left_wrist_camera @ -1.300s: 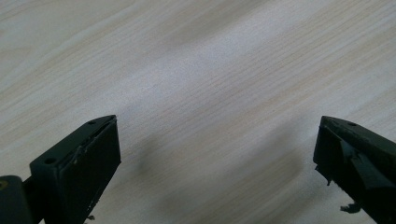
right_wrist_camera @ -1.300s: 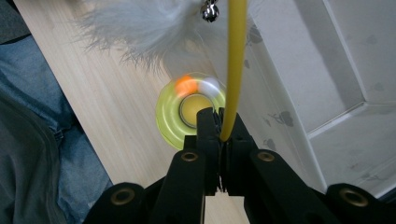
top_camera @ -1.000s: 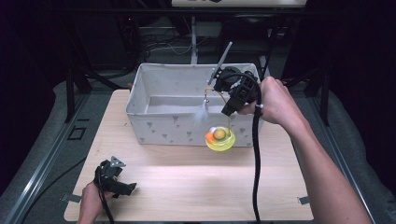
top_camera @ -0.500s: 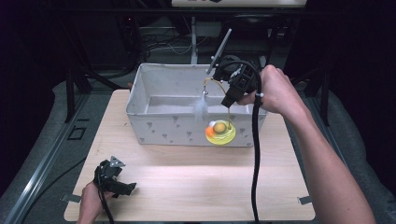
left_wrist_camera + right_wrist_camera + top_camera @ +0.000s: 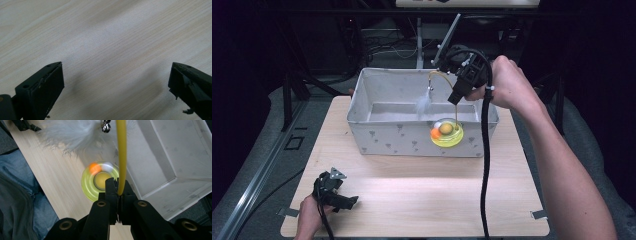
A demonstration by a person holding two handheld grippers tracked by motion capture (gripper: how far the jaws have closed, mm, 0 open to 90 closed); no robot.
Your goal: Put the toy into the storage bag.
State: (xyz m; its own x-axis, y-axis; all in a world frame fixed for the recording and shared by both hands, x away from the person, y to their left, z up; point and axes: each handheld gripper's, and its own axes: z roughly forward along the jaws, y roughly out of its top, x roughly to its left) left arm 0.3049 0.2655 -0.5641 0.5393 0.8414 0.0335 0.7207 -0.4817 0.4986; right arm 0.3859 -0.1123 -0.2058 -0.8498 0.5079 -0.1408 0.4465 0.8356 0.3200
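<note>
The right hand-held gripper (image 5: 455, 98) is raised above the near right corner of the grey fabric storage box with small printed triangles (image 5: 377, 131), and its jaws are clenched on the thin yellow wand (image 5: 121, 157) of a cat toy. From the high view, the wand rises from the jaws, bends in an arch toward the left, and ends in a white feather tuft with a small metal bell (image 5: 423, 102) that hangs over the inside of the box. Below the jaws hangs the round yellow-green plastic base with an orange ball (image 5: 447, 132); it seems to be in the air at the front wall of the box, on the right part, but I cannot tell if it touches the wall or the rim. So the toy's long axis goes nearly vertical, base down and feather up and to the left, and the open box lies just behind and to the left of the base. I think the coming move is a short travel in that direction and then downward, so the base must first pass the front rim. The left hand-held gripper (image 5: 333, 189) rests far away at the near left corner of the pale wooden bench (image 5: 422, 200), with jaws released and nothing between them, so the right hand is clearly the nearer one.
</note>
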